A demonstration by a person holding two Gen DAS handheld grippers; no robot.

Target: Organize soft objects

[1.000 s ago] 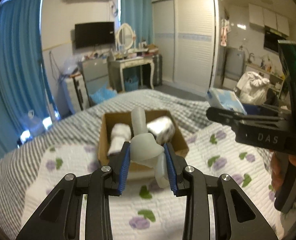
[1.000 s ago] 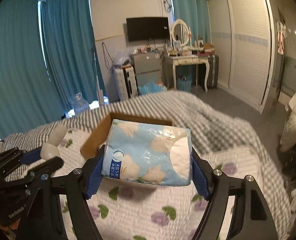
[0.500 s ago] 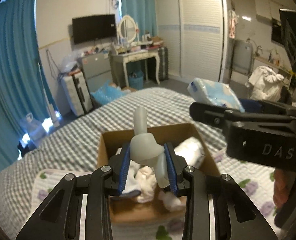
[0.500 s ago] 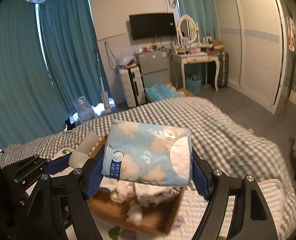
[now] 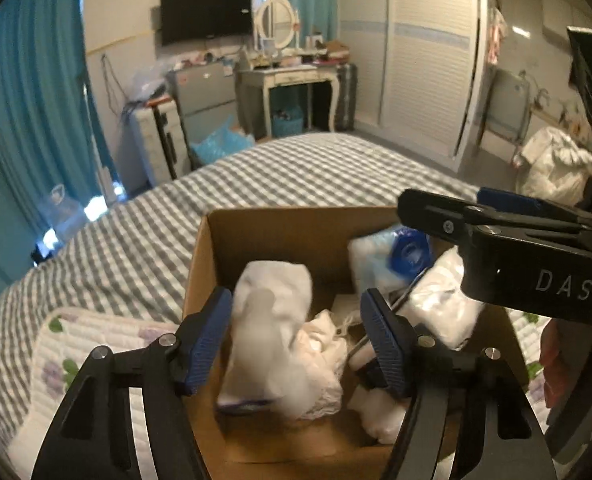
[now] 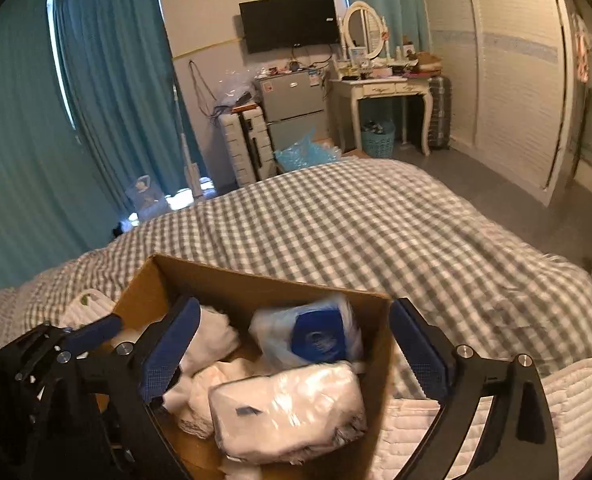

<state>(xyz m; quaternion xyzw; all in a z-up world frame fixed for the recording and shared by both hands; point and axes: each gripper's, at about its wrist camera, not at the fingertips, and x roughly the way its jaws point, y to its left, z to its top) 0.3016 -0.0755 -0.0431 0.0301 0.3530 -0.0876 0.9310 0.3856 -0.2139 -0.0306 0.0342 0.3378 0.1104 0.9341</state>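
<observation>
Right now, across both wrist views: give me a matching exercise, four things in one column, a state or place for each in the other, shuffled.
Column 1:
1. left gripper
2. cardboard box
3. pack with blue round label
4. checked blanket

Column 2:
A. spread over the bed
B. at the box's far side
C. open, over the box
D. on the bed, holding white soft packs

Pairs: 1-C, 2-D, 3-B, 4-A
</observation>
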